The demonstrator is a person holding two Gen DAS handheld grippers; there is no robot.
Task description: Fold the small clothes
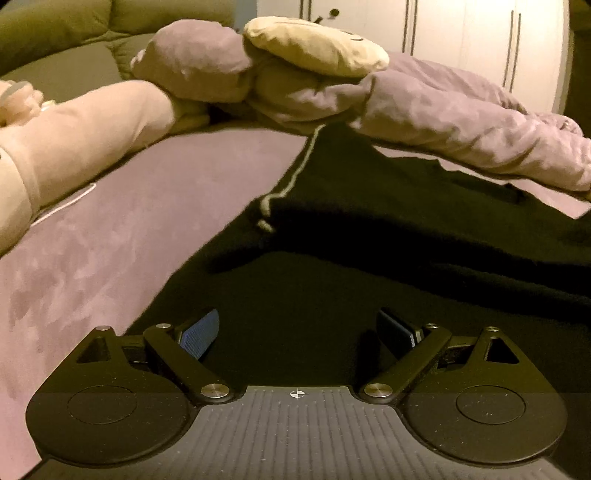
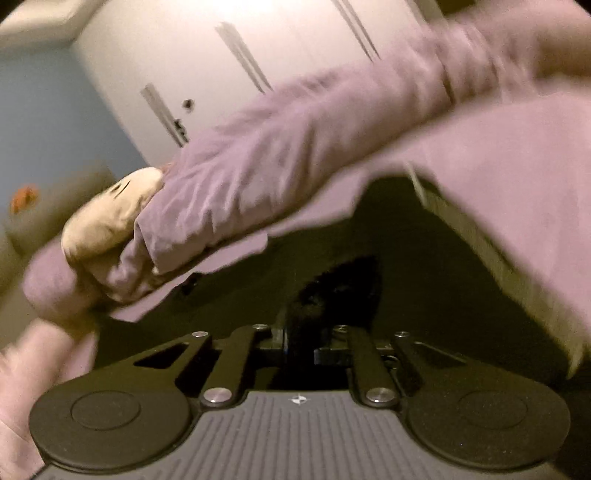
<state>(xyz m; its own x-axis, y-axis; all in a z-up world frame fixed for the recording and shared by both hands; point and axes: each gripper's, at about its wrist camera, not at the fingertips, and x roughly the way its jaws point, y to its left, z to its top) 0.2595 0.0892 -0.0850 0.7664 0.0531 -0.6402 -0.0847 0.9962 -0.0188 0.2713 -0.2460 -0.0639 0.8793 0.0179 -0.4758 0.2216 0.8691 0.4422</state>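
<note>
A black garment point(image 1: 369, 229) with a thin pale stripe lies spread on the mauve bed cover point(image 1: 110, 240). My left gripper point(image 1: 295, 332) is open just above the garment's near part, its blue pads apart, holding nothing. In the right wrist view my right gripper point(image 2: 299, 332) is shut on a bunched fold of the black garment point(image 2: 340, 291), lifted a little off the bed. The view is blurred and tilted.
A rumpled mauve duvet point(image 1: 443, 110) lies behind the garment, with a cream cushion point(image 1: 314, 44) on it. A pale pink garment point(image 1: 74, 140) lies at left. White wardrobe doors point(image 1: 461, 29) stand behind. An olive sofa point(image 1: 55, 37) is at far left.
</note>
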